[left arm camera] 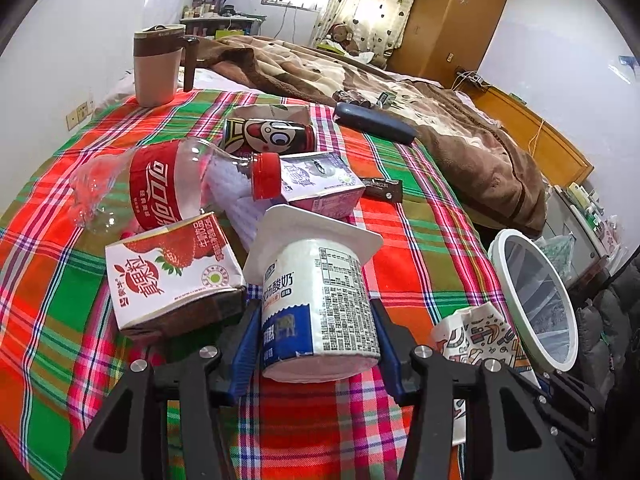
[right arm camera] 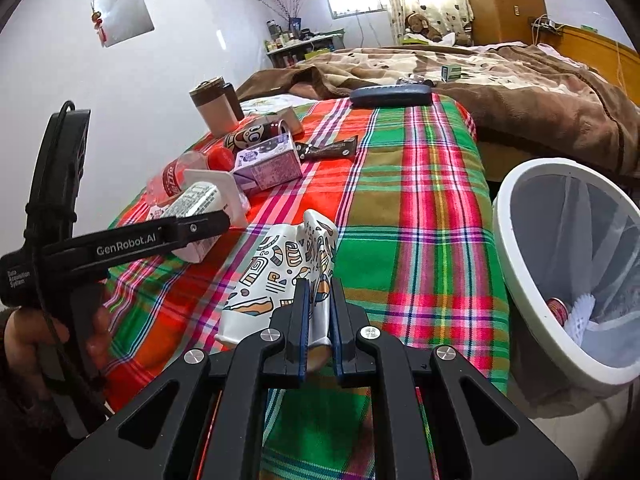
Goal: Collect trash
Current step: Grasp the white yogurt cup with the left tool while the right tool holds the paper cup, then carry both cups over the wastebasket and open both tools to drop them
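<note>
My left gripper [left arm camera: 316, 320] is shut on a white yogurt cup [left arm camera: 320, 304] lying on its side on the plaid cloth, with a blue pad against each flank. The right wrist view shows the same cup [right arm camera: 196, 200] at the left, between the left gripper's fingers [right arm camera: 208, 222]. My right gripper [right arm camera: 320, 312] is shut on a crumpled patterned paper cup [right arm camera: 272, 276] near the bed's front edge. The paper cup [left arm camera: 476, 336] also shows at lower right in the left wrist view. A white trash bin [right arm camera: 504, 240] lined with a bag stands just right of the bed, with some trash inside.
Behind the yogurt cup lie a strawberry milk carton [left arm camera: 172, 272], a Coke bottle [left arm camera: 160, 184], a purple carton [left arm camera: 320, 184], a red can [left arm camera: 268, 136] and a dark wrapper [left arm camera: 382, 190]. A lidded mug [left arm camera: 156, 68] and a blue case [left arm camera: 374, 122] sit farther back, beside a brown blanket [left arm camera: 460, 140].
</note>
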Tool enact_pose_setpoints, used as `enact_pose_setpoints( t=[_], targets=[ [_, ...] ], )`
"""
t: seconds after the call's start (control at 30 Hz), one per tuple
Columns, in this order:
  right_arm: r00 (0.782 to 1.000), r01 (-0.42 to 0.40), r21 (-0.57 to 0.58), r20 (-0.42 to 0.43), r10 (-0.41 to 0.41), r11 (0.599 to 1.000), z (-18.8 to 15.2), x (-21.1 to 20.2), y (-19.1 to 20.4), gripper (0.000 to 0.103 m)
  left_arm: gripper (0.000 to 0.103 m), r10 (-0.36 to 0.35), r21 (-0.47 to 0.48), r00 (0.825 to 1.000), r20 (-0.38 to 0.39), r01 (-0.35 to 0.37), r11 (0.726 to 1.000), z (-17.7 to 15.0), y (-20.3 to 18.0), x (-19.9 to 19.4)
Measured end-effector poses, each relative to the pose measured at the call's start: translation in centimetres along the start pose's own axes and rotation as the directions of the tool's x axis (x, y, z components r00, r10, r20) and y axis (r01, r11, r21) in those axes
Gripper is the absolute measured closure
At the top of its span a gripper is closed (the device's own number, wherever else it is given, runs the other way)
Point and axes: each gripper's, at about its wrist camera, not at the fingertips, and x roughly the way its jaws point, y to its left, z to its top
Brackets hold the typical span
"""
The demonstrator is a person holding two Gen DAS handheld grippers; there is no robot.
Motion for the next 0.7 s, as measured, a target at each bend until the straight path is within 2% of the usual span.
enact_pose_setpoints(
  t=[0.37,0.7],
  targets=[
    [0.998,0.026,0.07,0.061,-0.03,0.997,0.6,-1.9,-2.1,0.094,0.051,-0.046,0.041,0.998,0.045,0.044,0.998,0.0,-2.2,-2.4],
    [0.988,0.081,0.133,0.118,-0.097,0.988,1.1,-4.4,-5.2,0.094,0.051,-0.106,0.127,0.993,0.055,0.098,0.987,0.4,-6.9,-3.3]
  ],
)
